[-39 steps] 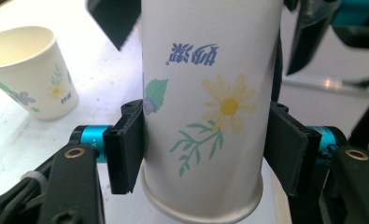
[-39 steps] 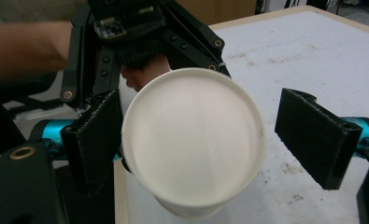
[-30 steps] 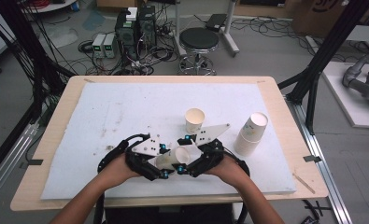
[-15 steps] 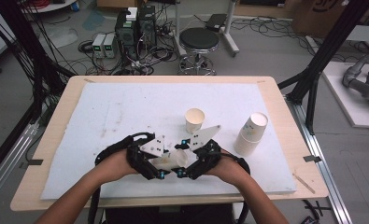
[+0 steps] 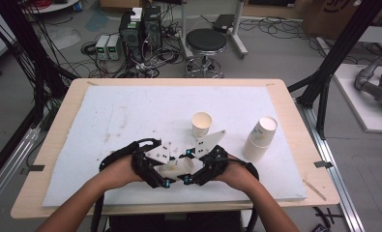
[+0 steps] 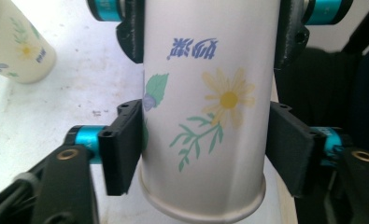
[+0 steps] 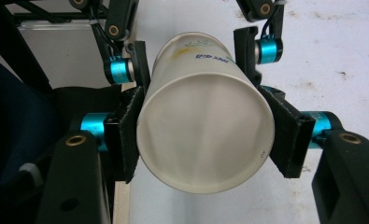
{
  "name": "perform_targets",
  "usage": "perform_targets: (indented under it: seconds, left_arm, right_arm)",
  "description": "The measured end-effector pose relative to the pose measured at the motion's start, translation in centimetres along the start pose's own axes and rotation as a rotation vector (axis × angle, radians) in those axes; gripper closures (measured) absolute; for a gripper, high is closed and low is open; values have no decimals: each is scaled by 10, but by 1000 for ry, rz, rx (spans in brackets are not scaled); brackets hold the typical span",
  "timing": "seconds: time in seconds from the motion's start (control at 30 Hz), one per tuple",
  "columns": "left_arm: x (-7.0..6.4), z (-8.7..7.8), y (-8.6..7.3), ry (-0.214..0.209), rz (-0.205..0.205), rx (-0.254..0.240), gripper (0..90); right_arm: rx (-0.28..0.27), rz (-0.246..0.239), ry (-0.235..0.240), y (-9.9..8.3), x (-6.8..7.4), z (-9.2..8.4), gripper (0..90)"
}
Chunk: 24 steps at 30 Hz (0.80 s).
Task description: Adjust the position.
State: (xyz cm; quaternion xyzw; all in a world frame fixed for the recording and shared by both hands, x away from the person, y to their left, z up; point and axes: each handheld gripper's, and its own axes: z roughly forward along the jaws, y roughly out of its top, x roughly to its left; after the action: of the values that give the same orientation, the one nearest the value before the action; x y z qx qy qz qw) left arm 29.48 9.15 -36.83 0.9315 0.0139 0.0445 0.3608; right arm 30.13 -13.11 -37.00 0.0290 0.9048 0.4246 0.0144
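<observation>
A white paper cup [image 5: 178, 167] printed with a yellow daisy lies on its side, lifted between the two grippers at the near middle of the white foam board [image 5: 130, 111], which covers the wooden table [image 5: 295, 121]. The left gripper [image 5: 165, 170] comes in from the left and the right gripper [image 5: 192, 170] from the right, so the cup spans the short gap between them. In the left gripper view the cup [image 6: 205, 116] stands between the jaws with its rolled rim nearest the camera; the left pad touches its side, while the right pad sits just beside the wall, and these jaws have just been opening a little, so their hold looks loosened. In the right gripper view the cup [image 7: 205, 126] shows its flat base toward the camera, and the jaws, which have just been closing, press on both sides of it in a firm pinch. The left gripper's jaws show farther along the same cup in that view. A second, upright paper cup [image 5: 201, 124] stands on the board just beyond the grippers, and a stack of paper cups [image 5: 260, 138] stands to the right, well apart from the held one
</observation>
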Motion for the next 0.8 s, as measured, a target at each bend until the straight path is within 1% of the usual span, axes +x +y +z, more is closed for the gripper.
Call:
perform_targets:
  seconds: [0.03, 0.1, 0.13, 0.17, 0.27, 0.37, 0.43, 0.5, 0.53, 0.63, 0.8]
  left_arm:
    - [0, -1, -2, 4, -1, -25, 294]
    - [0, -3, -9, 14, -19, -96, 215]
    - [0, -4, -13, 11, -45, -136, 187]
    - [0, -6, -19, 13, -61, -185, 183]
    - [0, -8, -32, 22, -117, -290, 181]
    - [-1, -9, -45, 37, -175, -379, 181]
    - [-3, -9, -50, 42, -204, -426, 181]
    - [-4, -8, -55, 53, -226, -466, 180]
    - [-4, -9, -57, 54, -229, -476, 179]
    - [-6, -9, -62, 48, -253, -531, 179]
    - [-8, -9, -67, 36, -272, -602, 179]
  right_arm:
    - [-1, 3, 0, 0, 0, -1, 371]
    - [-5, 7, -3, -1, 0, -2, 371]
    - [-8, 12, -1, -2, 0, -3, 371]
    - [-15, 12, -4, -4, 0, -4, 370]
    - [-37, 31, -7, -8, 0, -7, 369]
    - [-62, 42, -12, -13, 1, -10, 368]
    - [-79, 46, -12, -15, 1, -12, 367]
    - [-96, 52, -21, -17, 3, -14, 366]
    - [-110, 51, -24, -18, 4, -14, 365]
    - [-152, 58, -28, -22, 6, -16, 365]
    - [-209, 77, -43, -29, 11, -18, 365]
